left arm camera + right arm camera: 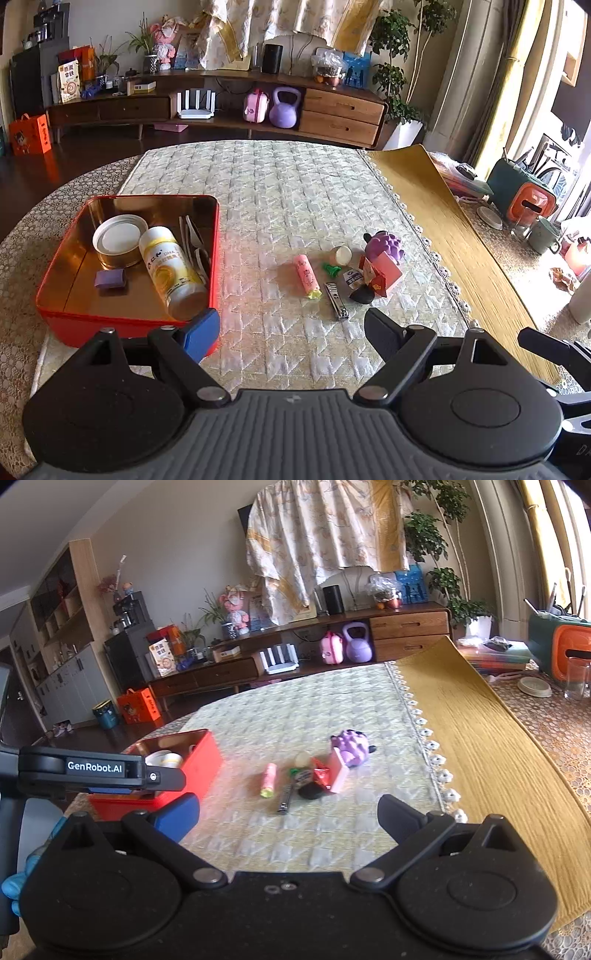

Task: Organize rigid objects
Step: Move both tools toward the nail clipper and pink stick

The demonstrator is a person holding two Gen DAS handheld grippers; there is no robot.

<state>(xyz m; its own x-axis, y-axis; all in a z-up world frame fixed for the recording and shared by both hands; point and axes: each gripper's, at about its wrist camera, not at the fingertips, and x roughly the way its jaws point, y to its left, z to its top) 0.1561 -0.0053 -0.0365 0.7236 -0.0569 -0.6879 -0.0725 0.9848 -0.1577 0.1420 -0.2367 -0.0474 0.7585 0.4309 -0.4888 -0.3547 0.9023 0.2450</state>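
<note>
Fingers (397, 821) spread, empty — left gripper (99, 771) partly hides red tin (207, 755).

Sunlit room — long wooden sideboard (221, 107)

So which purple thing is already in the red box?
The small flat purple block lies inside the red box. The bumpy purple toy sits out on the cloth.
</note>
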